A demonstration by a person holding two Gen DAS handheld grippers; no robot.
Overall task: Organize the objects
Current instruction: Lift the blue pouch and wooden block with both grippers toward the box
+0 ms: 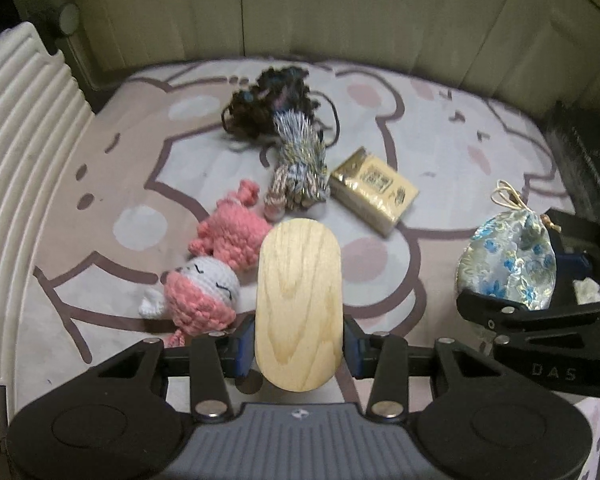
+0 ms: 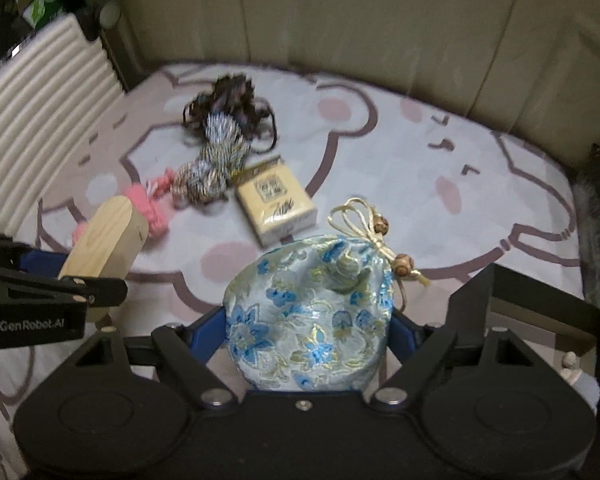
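Pink crochet doll is mostly hidden behind the wooden block in the right wrist view. Dark yarn bundle is blurred, strands unreadable. Print on the gold packet too small to read. Black box cut off at right edge.

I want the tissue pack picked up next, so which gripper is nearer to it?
Neither clearly. The tissue pack lies on the mat ahead, between both. The left gripper holds a wooden block, the right gripper a brocade pouch, so both are occupied.
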